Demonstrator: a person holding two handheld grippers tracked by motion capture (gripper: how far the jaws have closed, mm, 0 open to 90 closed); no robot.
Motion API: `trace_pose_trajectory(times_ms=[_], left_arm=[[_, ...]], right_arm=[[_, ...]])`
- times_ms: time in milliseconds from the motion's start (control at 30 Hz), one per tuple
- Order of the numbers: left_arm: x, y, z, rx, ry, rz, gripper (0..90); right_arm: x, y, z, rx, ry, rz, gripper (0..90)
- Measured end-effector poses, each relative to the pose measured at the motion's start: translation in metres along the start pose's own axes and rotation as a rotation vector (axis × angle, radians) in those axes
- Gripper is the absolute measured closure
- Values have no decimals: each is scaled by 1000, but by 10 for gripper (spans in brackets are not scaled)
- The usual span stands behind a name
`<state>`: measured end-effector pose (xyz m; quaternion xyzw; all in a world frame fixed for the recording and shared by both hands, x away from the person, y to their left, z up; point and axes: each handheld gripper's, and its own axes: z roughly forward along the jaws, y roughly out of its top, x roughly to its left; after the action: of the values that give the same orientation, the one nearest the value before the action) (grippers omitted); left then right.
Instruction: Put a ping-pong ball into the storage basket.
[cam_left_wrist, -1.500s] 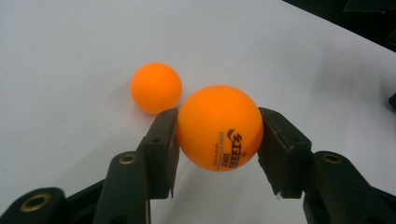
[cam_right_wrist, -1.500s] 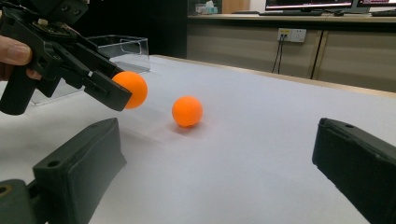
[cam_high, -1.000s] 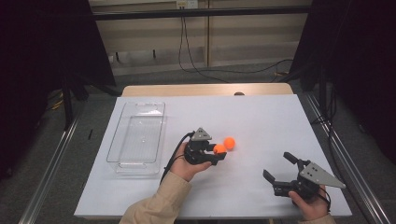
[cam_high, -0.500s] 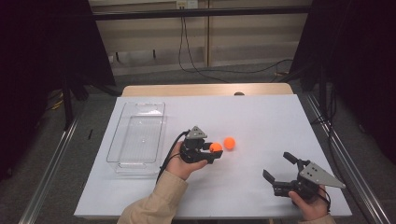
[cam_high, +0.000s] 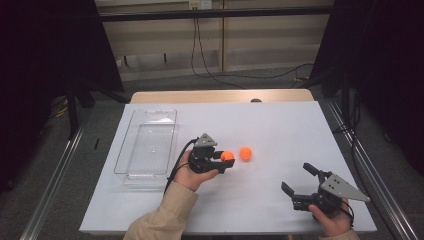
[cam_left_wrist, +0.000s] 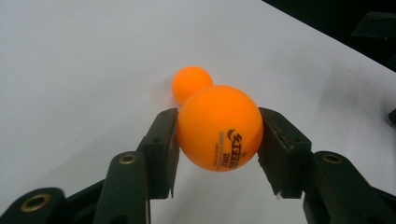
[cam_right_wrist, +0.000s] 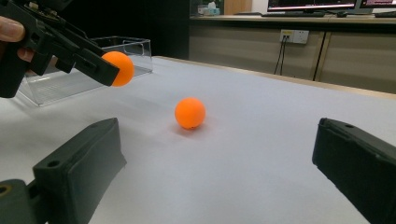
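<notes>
We note the left hand-held gripper (cam_high: 225, 159) clamped on an orange table-tennis ball (cam_left_wrist: 219, 127), lifted off the white bench (cam_high: 280, 130), just right of the clear plastic bin (cam_high: 147, 145). A second orange ball (cam_high: 245, 153) rests farther right. The right hand-held gripper (cam_high: 296, 181) stands wide, empty.

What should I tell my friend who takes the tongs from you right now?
Left tongs: shut on one orange ball, lifted off the table.
Right tongs: open, holding nothing, low at the near right of the white table.
Second orange ball: loose on the table, just beyond the held one.
Clear bin: at the left, no ball in it.
Probably left: drop the held ball in the bin, then fetch the other.
</notes>
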<state>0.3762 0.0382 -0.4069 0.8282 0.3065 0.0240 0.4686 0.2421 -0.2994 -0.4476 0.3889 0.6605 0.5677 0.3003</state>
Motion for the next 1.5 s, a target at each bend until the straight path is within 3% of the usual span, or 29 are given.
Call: trace_pose_trajectory(times_ms=[1500], left_arm=[[12,3,-14,7,24,-44,508]], right_arm=[[0,0,0,1,1,-2,13]])
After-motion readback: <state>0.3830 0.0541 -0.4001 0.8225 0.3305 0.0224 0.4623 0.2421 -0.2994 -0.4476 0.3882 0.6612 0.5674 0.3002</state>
